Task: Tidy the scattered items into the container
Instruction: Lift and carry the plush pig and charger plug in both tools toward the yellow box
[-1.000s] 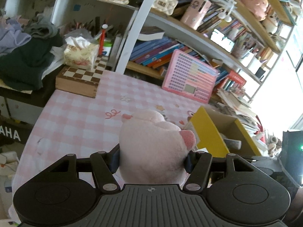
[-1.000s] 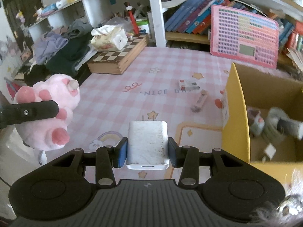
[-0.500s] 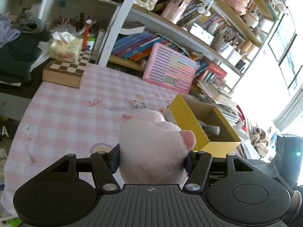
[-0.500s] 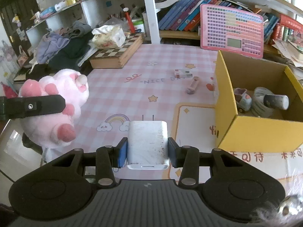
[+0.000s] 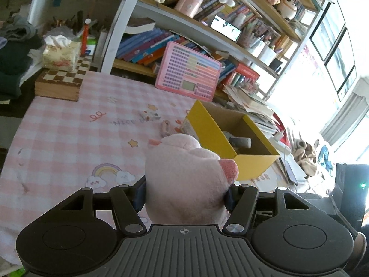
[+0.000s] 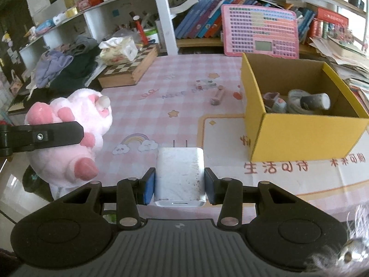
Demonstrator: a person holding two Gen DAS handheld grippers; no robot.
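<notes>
Only the right wrist view shows the white charger [image 6: 180, 175].

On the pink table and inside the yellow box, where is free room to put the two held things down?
In the yellow box, the half nearer the pink keyboard toy is bare; the nearer half holds a roll and small toy. The tablecloth between chessboard box and rainbow print is free. Two small items crowd the box's left.

One plush pig [image 5: 186, 175], one charger [image 6: 180, 175], one yellow box [image 6: 299, 133], two small table items [image 6: 205, 84].
</notes>
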